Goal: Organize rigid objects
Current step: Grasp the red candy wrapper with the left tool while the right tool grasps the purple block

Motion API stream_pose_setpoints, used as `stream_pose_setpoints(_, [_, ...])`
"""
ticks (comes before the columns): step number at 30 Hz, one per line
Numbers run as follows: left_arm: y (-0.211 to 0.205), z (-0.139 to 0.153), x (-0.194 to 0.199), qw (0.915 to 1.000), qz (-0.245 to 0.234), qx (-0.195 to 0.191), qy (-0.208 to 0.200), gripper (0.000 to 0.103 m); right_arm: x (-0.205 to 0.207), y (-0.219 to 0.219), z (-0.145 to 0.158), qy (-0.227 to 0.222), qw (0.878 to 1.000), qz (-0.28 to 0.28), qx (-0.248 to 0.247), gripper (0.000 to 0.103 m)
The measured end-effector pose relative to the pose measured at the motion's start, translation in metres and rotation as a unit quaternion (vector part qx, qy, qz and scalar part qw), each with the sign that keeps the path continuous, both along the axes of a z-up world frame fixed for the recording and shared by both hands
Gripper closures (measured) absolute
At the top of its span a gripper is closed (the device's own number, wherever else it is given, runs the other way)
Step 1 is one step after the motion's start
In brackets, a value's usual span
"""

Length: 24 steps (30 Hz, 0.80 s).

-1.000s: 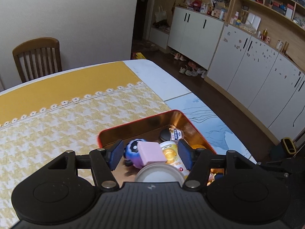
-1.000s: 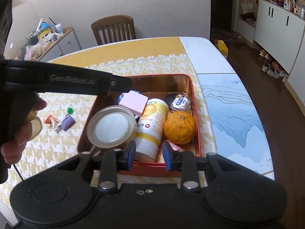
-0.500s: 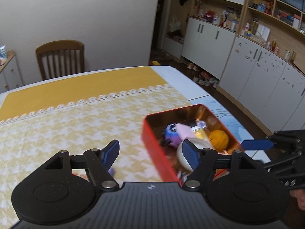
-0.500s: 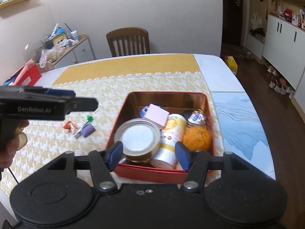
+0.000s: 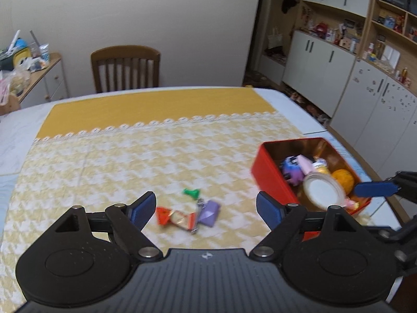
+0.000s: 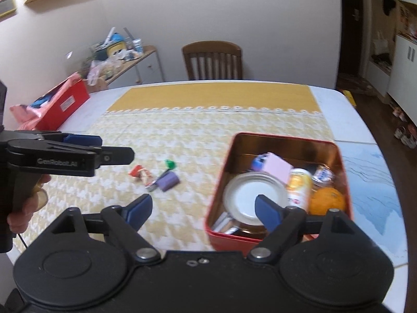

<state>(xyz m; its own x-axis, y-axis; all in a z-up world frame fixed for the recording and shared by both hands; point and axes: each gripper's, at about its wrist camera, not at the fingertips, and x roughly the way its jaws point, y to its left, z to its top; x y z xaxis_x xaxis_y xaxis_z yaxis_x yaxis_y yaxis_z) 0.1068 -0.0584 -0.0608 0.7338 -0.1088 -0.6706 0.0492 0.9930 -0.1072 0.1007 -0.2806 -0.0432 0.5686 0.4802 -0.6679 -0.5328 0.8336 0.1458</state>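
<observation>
My left tool (image 5: 206,210) has swung away from the red tin (image 6: 284,140), jaws spread and empty, and now faces the candy wrapper (image 5: 174,217), purple piece (image 5: 210,211) and green piece (image 5: 191,192) left of it. My right tool (image 6: 202,211) is released too.

Only legible text: "GenRobot.AI", white lettering on the side of the black left gripper (image 6: 101,151), seen in the right wrist view. Labels on the yellow bottle (image 6: 297,185) and small jar (image 6: 323,174) in the red tin (image 6: 260,237) are too blurred to read.
</observation>
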Motion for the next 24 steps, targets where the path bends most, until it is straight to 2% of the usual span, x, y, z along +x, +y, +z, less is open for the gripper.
stream_pose_setpoints(2, [0.007,-0.007,0.000,0.9999,0.008,0.001,0.009,0.019,-0.004,0.011,0.000,-0.010,1.000,0.017,-0.001,0.001])
stream_pose_setpoints(3, [0.011,-0.010,0.000,0.9999,0.012,0.000,0.012,0.019,-0.006,0.017,-0.001,-0.014,1.000,0.025,-0.004,0.000])
stream_pose_setpoints(11, [0.040,-0.038,0.008,0.9981,0.039,-0.014,0.046,0.019,-0.004,0.068,-0.021,-0.013,0.996,0.077,-0.035,0.000])
stream_pose_setpoints(18, [0.051,-0.055,0.025,0.9966,0.045,-0.024,0.065,0.019,0.016,0.100,-0.046,-0.020,0.995,0.078,-0.063,0.001])
stream_pose_setpoints(21, [0.050,-0.067,0.036,0.9964,0.037,-0.009,0.076,0.019,0.023,0.111,-0.057,-0.021,0.992,0.094,-0.082,0.006])
stream_pose_setpoints(24, [0.050,-0.075,0.044,0.9960,0.031,-0.012,0.083,0.019,0.027,0.121,-0.066,-0.029,0.988,0.106,-0.109,0.009])
